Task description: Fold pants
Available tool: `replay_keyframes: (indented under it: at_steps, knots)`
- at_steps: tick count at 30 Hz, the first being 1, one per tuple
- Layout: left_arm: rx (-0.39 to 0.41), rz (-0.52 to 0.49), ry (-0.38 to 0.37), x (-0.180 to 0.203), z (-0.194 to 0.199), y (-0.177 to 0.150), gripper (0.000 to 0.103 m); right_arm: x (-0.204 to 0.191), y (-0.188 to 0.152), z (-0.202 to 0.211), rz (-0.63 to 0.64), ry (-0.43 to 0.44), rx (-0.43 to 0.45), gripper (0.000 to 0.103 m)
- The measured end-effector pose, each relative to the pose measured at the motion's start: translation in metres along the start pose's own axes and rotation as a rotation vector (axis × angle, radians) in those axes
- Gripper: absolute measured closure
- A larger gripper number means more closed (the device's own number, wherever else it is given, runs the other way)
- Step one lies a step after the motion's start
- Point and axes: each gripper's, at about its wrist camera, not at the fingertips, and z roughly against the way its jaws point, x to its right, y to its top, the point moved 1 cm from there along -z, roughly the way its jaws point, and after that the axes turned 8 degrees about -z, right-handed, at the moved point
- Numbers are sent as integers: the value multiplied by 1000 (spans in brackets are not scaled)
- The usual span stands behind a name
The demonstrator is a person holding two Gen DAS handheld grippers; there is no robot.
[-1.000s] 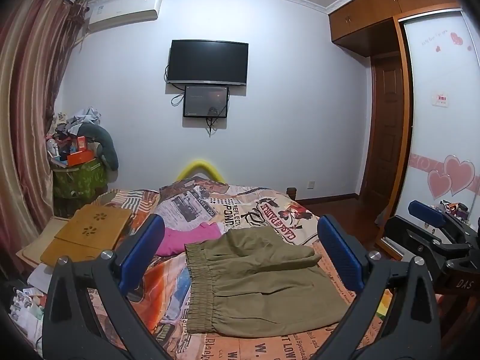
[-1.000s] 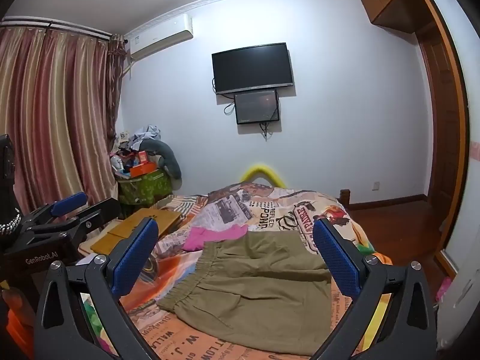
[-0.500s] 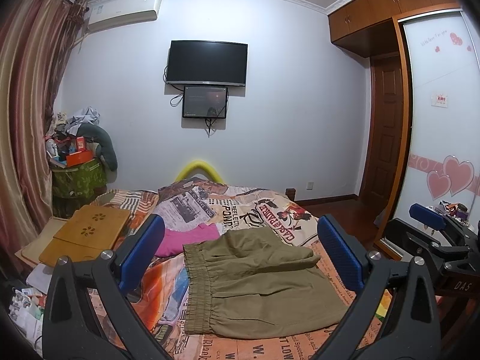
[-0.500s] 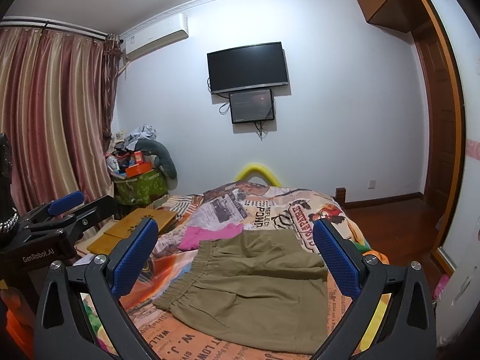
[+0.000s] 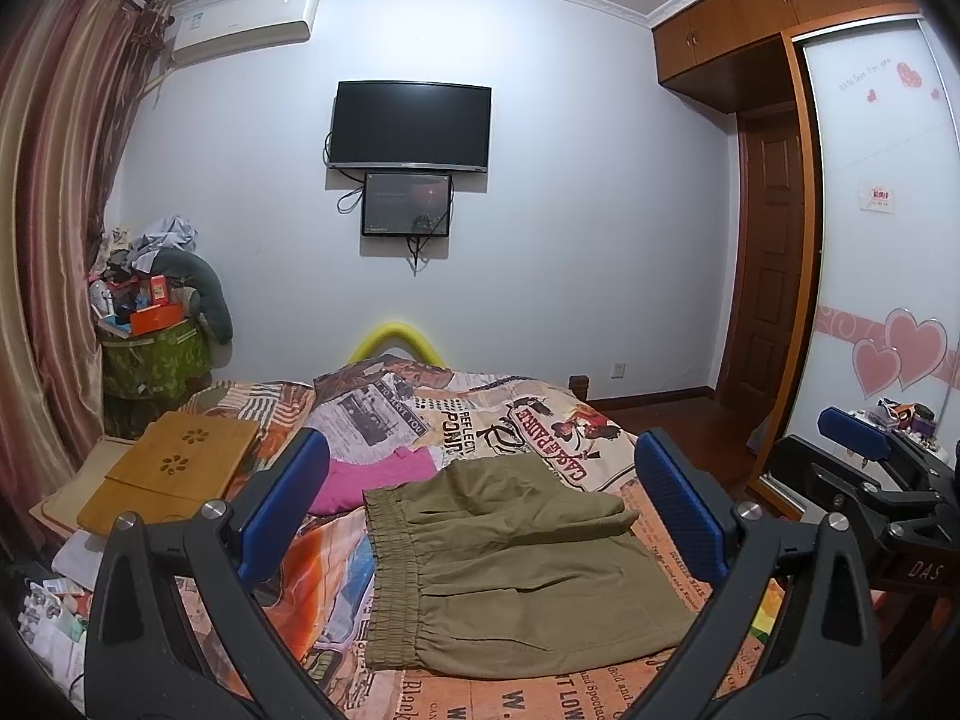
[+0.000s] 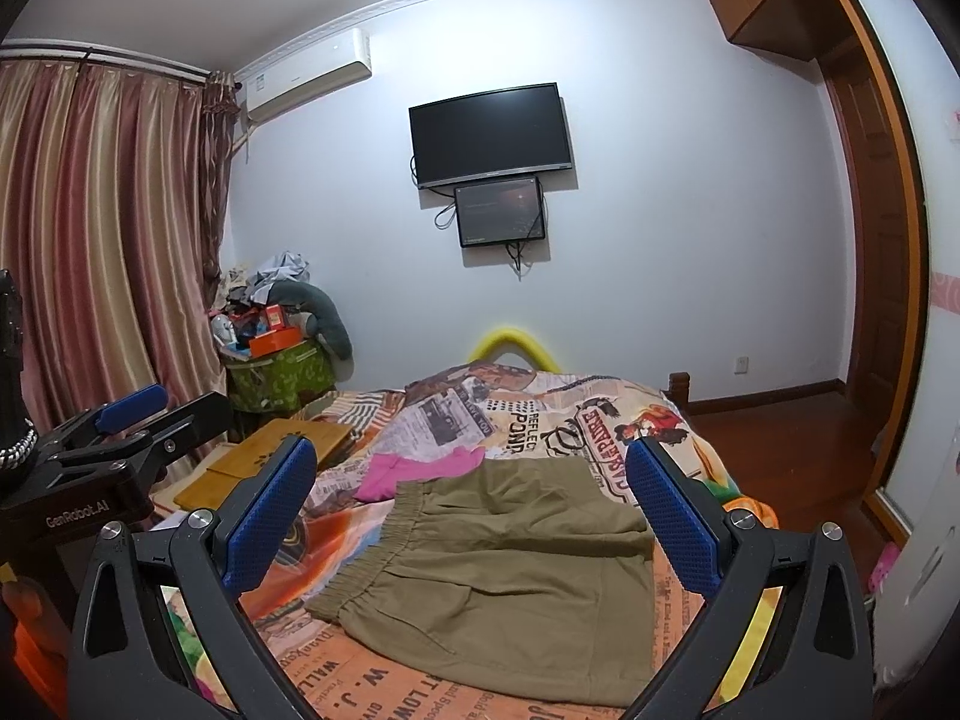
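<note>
Ahead of both sets of jaws we see a bed (image 5: 540, 414) spread with a newspaper-print cover, and beyond its far end a white wall carrying a dark television (image 5: 413, 125) with a smaller screen (image 5: 406, 204) just under it. Past our left-hand jaw stand striped curtains (image 6: 96, 240) and a green bin (image 6: 279, 373) heaped with clutter. The khaki pants (image 5: 510, 564) lie folded on the cover, framed between the jaws in each wrist view, their elastic waistband toward the left jaw and the folded legs reaching toward the right one. A wooden lap tray (image 5: 174, 468) rests on the bed outside the left jaw, and a pink garment (image 5: 375, 474) sits just beyond the waistband, touching the pants' far corner. We hold the left gripper (image 5: 480, 498) with its blue-padded jaws spread wide and nothing between them, clear above the cloth; the right gripper (image 6: 471, 507) is likewise spread wide with nothing in it. Each gripper appears at the edge of the other's view, apart from the pants.
</note>
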Motion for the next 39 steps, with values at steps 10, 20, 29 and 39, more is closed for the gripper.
replay_keyframes:
  at_steps: [10,20,29,39]
  knots:
    - [-4,-8,-4,2,0,1,0,3,-1,1,-12,0,-4,0]
    - [-1,-20,-8,5,1,0,0,4,1,0,-19,-3,-10,0]
    - [-1,-21,-15,5,0,-1,0,6,1,1,-23,-6,-12,0]
    - [-18,-19,-6,6,-7,-2,0,9,-1,-6,-25,-20,-28,0]
